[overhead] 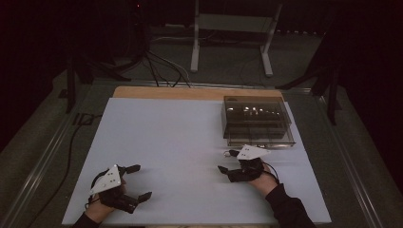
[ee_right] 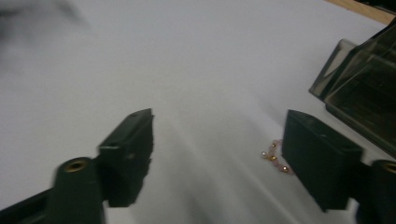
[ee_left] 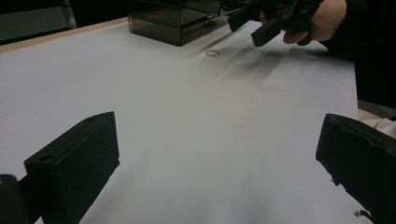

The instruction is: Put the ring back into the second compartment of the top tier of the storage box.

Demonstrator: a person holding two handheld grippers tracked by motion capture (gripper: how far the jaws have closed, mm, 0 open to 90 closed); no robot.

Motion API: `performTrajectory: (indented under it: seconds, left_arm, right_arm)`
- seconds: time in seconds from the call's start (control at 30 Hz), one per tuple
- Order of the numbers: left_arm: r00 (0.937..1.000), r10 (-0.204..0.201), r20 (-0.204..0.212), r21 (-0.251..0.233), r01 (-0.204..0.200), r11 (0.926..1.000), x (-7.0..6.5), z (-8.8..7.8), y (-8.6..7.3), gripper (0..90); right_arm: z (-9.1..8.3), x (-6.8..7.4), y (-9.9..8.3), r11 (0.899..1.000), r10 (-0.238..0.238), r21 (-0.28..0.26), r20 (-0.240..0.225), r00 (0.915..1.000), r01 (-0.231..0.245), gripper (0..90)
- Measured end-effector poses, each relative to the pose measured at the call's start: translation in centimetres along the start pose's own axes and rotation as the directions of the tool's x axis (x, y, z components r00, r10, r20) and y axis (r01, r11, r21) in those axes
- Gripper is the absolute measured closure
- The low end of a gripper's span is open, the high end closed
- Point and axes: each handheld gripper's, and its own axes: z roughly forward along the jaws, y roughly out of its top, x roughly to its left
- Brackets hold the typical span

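Low over the sheet, right tongs [overhead: 227, 160] half-open, empty, beside bead bracelet [ee_right: 275, 158], left tongs [overhead: 138, 181] wide, empty.

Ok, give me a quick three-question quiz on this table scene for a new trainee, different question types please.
1. True or false: the beaded bracelet is clamped between the jaws of the right hand-held gripper.
2. Multiple choice: the smoked clear box sits on which part of the white sheet in the high view? A) near left B) far right C) centre
3. Fill in: the left hand-held gripper has its jaws ____ with nothing between them.

Key:
1. False. The bracelet lies on the sheet beside one jaw, ungripped.
2. B.
3. Open.
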Motion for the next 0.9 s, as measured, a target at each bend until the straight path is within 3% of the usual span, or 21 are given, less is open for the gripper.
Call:
performTrajectory:
  seconds: [0.2,0.4,0.6,0.9]
  left_arm:
    - [1.0000,0.000,0.003,0.001,0.000,1.0000,0.0,0.0,0.0,0.6]
    - [1.0000,-0.002,0.006,0.002,0.001,1.0000,0.0,0.1,0.0,0.6]
    - [1.0000,-0.002,0.008,0.005,0.002,1.0000,0.0,0.1,0.0,0.6]
    - [1.0000,0.002,0.008,0.004,-0.002,1.0000,-0.1,0.1,0.0,0.6]
  right_arm:
    - [1.0,-0.3,-0.2,0.999,0.016,0.027,0.055,0.9984,-0.018,45.8]
    - [1.7,-0.5,-0.3,0.999,-0.002,0.035,0.125,0.9921,-0.002,58.9]
    - [2.5,-0.7,-0.4,0.997,-0.006,0.071,0.142,0.9898,-0.005,64.9]
    - [3.5,-1.7,-0.6,0.992,0.035,0.114,0.150,0.9880,-0.053,67.0]
